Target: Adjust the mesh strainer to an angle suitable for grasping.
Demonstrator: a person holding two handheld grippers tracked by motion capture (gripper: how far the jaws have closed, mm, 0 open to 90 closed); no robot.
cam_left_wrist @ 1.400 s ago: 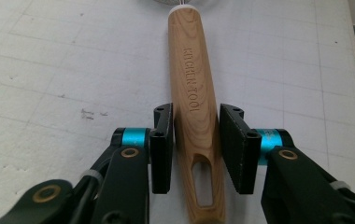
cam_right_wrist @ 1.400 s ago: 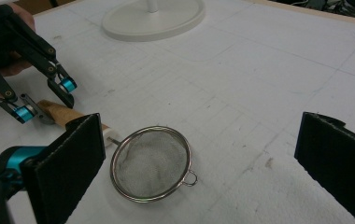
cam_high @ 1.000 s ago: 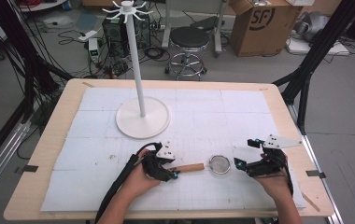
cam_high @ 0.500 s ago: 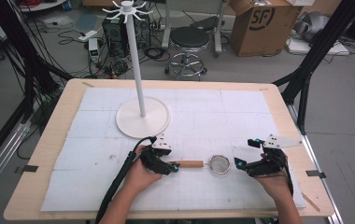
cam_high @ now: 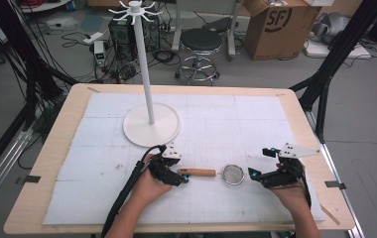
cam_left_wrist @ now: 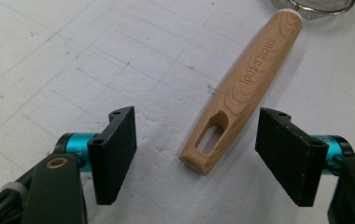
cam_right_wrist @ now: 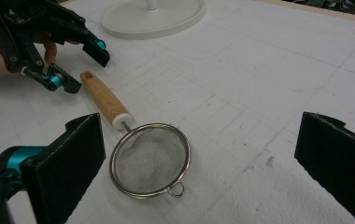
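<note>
A small strainer lies flat on the white mat, its wooden handle (cam_high: pixel 199 172) pointing left and its metal mesh bowl (cam_high: pixel 233 174) to the right. My left gripper (cam_high: pixel 182 177) sits at the handle's slotted end. Its jaws have just been opening. In the left gripper view that gripper (cam_left_wrist: pixel 201 156) stands open, with the handle (cam_left_wrist: pixel 245 88) between the pads and touching neither. My right gripper (cam_high: pixel 260 162) is open just right of the bowl. In the right gripper view the bowl (cam_right_wrist: pixel 150 161) lies ahead between its wide jaws, and the left gripper (cam_right_wrist: pixel 84 70) shows beyond.
A white hook stand rises from its round base (cam_high: pixel 152 126) at the mat's back left, and the base (cam_right_wrist: pixel 152 14) also appears in the right gripper view. The table's wooden edge (cam_high: pixel 295 99) frames the mat. A stool and boxes stand on the floor behind.
The left gripper's jaws have spread apart off the handle's end, and the hand has drawn slightly left. The strainer and the right gripper have stayed where they were.
</note>
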